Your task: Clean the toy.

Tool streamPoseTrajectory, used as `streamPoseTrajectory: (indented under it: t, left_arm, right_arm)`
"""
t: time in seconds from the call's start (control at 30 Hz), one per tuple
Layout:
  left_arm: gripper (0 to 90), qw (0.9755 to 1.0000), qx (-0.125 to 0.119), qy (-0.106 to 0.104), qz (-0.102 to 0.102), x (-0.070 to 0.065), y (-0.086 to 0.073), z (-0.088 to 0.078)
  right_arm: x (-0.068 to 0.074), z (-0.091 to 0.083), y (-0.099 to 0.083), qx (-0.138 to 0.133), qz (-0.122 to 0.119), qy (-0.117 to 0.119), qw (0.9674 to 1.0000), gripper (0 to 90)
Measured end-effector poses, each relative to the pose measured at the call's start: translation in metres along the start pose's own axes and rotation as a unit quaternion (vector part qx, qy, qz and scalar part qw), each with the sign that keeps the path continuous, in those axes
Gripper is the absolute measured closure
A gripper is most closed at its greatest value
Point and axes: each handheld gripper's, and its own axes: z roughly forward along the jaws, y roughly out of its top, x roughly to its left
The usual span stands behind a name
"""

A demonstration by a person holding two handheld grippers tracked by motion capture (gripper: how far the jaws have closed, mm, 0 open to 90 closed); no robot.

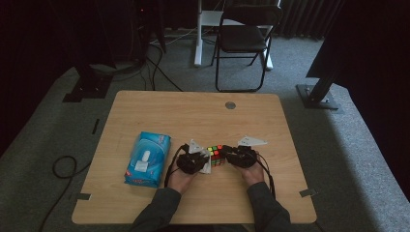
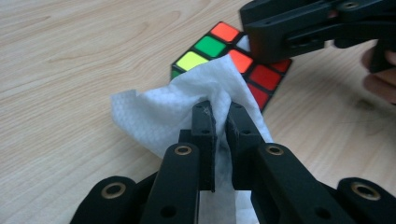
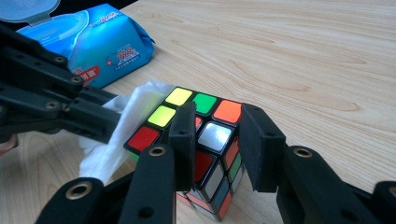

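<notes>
My left gripper [image 2: 219, 114] was clamped on a white wipe [image 2: 187, 107], pressing it against the side of the puzzle cube [image 3: 201, 135]. My right gripper [image 3: 217, 140] gripped that cube by one corner, its jaws closed on it. The cube sat on the wooden table [image 1: 193, 111] between my hands, with the blue wipe pack [image 1: 147, 159] off to my left.

"99.9" in a badge on the blue wipes pack [image 3: 100, 44]
</notes>
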Motion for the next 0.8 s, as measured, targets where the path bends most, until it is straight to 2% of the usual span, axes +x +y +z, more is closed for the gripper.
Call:
streamPoseTrajectory:
  t: [0.17, 0.33, 0.37, 0.5, 0.6, 0.67, 0.73, 0.8]
  left_arm:
    - [83.9, 0.9999, 0.011, -0.001, 0.002, -0.001, -0.006, 0.005]
    - [83.9, 0.9993, 0.036, 0.002, 0.010, 0.000, -0.015, 0.018]
    - [83.9, 0.9993, 0.036, 0.000, 0.006, 0.002, -0.016, 0.020]
    - [83.7, 0.9992, 0.038, 0.006, 0.011, 0.006, -0.017, 0.024]
    - [83.6, 0.9994, 0.032, 0.006, 0.009, 0.009, -0.016, 0.021]
    - [83.7, 0.9997, 0.022, 0.010, 0.001, 0.013, -0.014, 0.016]
    - [83.7, 0.9998, 0.010, 0.018, -0.009, 0.019, -0.012, 0.009]
    - [83.7, 0.9995, 0.001, 0.025, -0.018, 0.025, -0.009, 0.004]
  right_arm:
    - [0.000, 0.000, 0.000, -0.001, 0.000, 0.002, 1.0000, 68.5]
    - [0.000, 0.000, 0.000, -0.001, 0.002, 0.003, 1.0000, 68.6]
    - [0.000, 0.000, 0.000, -0.001, 0.002, 0.003, 1.0000, 68.6]
    - [-0.001, 0.000, 0.000, -0.002, 0.006, 0.005, 1.0000, 68.5]
    - [-0.001, 0.000, 0.000, -0.002, 0.004, 0.006, 1.0000, 68.5]
    - [-0.001, 0.000, 0.001, 0.001, -0.005, 0.004, 1.0000, 67.6]
    - [0.003, 0.000, 0.004, 0.011, -0.019, -0.021, 0.9995, 53.4]
    - [0.005, -0.001, 0.005, 0.017, -0.024, -0.037, 0.9989, 42.5]
